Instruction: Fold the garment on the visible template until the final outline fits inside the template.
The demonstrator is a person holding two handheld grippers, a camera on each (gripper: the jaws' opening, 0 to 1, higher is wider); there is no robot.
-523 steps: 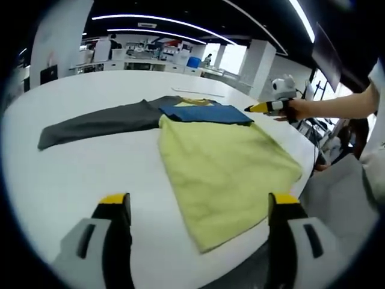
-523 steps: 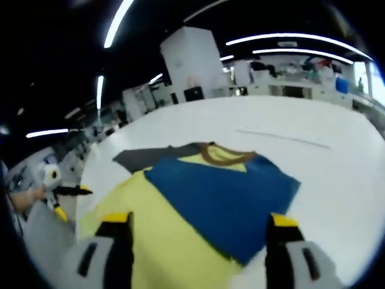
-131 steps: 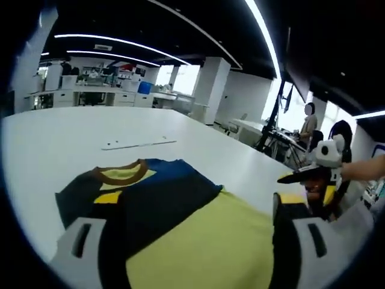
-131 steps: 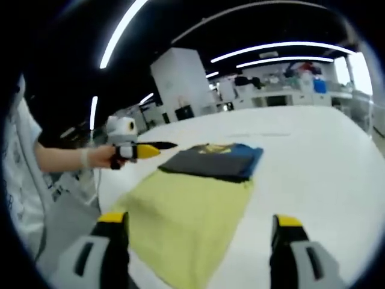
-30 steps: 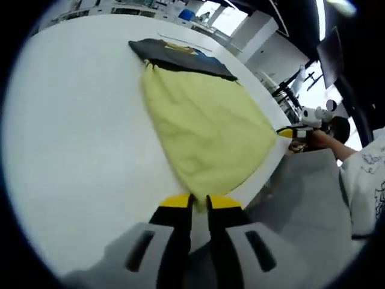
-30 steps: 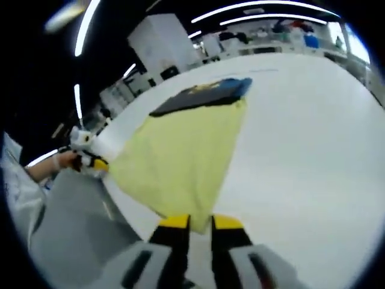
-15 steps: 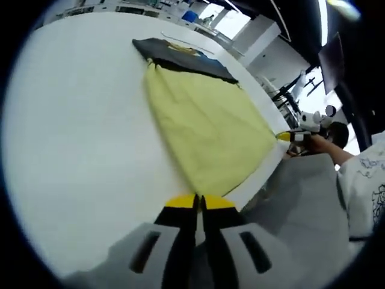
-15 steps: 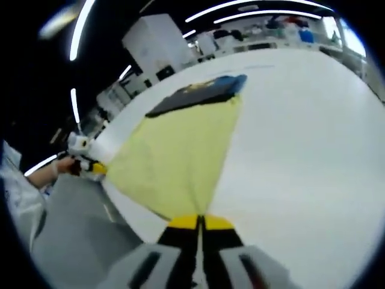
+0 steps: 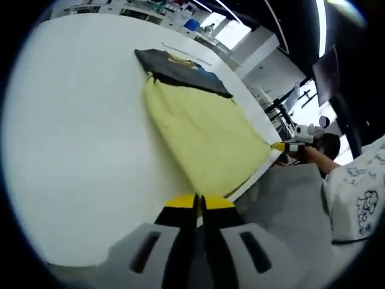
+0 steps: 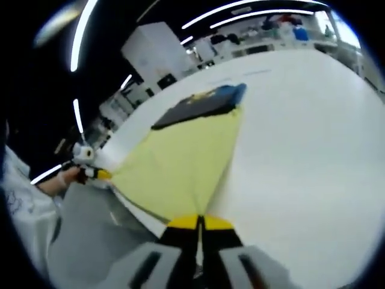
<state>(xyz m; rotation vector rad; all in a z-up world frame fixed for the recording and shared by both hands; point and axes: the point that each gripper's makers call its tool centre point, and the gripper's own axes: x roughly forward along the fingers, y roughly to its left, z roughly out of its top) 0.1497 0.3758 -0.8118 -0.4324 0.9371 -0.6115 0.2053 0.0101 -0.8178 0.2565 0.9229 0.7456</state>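
Both of your grippers have closed since a second ago, when a narrow gap still showed between each pair of yellow-tipped jaws. Your left gripper [image 9: 197, 200] now has its jaws pressed together on the near hem corner of the pale yellow garment with its folded dark grey and blue top part [image 9: 201, 129], which stretches away from the jaws across the white counter [image 9: 78, 120]. Your right gripper [image 10: 199, 222] likewise has its jaws pinched onto the other near hem corner of the same garment [image 10: 180, 162], the fabric fanning out ahead of the jaws toward the dark folded end. Beyond the garment's far edge in the left gripper view, your hand [image 9: 307, 152] holds the right gripper at the counter's edge.
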